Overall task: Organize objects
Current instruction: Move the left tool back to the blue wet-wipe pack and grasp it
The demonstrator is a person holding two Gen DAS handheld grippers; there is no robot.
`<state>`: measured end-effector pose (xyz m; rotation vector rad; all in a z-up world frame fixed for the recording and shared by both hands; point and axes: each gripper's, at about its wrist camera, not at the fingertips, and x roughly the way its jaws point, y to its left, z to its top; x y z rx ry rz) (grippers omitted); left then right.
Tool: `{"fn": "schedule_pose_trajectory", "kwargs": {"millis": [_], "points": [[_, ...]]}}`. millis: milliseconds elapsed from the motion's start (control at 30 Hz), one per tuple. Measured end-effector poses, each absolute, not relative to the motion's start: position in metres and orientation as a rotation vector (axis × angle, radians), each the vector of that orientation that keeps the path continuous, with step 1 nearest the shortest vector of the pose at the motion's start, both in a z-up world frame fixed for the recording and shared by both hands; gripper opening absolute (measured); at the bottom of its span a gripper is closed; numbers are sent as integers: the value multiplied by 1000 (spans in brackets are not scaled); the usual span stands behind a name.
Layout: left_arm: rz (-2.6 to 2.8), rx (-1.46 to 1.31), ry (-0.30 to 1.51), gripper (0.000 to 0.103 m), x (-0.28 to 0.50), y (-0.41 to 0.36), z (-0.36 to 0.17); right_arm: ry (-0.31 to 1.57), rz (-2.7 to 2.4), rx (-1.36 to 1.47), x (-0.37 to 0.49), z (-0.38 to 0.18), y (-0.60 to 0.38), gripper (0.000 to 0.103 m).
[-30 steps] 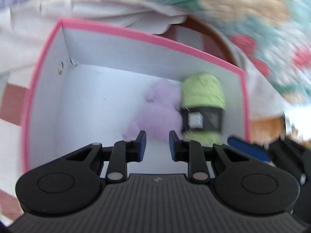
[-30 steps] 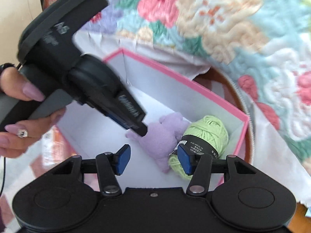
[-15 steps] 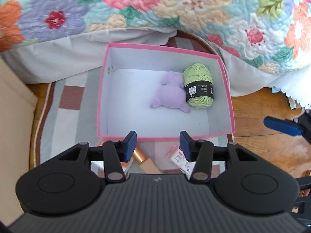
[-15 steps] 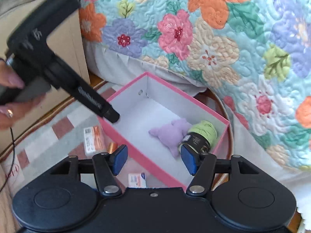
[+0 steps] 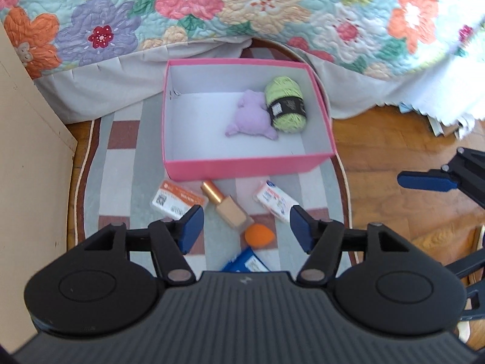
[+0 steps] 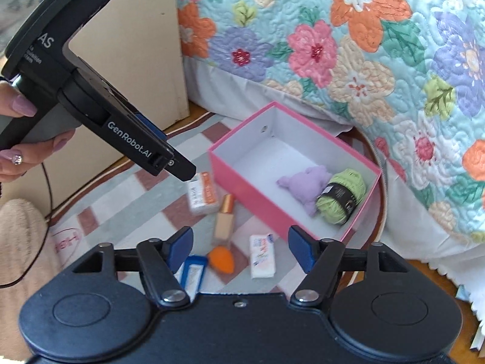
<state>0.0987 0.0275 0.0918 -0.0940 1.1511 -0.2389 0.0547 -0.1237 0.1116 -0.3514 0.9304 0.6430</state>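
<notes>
Ahead of the black, blue-padded left gripper (image 5: 245,227): a pink cardboard box with white inside (image 5: 242,165), a lilac plush toy (image 5: 251,118), a lime-green yarn ball with black band (image 5: 285,106), an orange teardrop sponge (image 5: 259,235), and a striped grey, white and brown rug (image 5: 121,163). Beyond lies a pastel floral quilt (image 5: 272,9).

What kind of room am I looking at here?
Most likely a bedroom at home. A flowered quilt hangs over a bed's edge, a striped rug lies on the wooden floor, and a pink box sits on the rug.
</notes>
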Motion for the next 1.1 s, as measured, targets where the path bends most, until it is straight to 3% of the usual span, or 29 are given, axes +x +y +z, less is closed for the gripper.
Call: {"fn": "schedule_pose_trajectory", "kwargs": {"millis": [733, 833, 1100], "points": [[-322, -15, 1262, 81, 21, 3, 60, 1128, 767, -288, 3, 63, -119, 85], [-305, -46, 1284, 86, 19, 7, 45, 1064, 718, -366, 0, 49, -113, 87], [-256, -109, 1342, 88, 16, 25, -11, 921, 726, -514, -9, -5, -95, 87]]}}
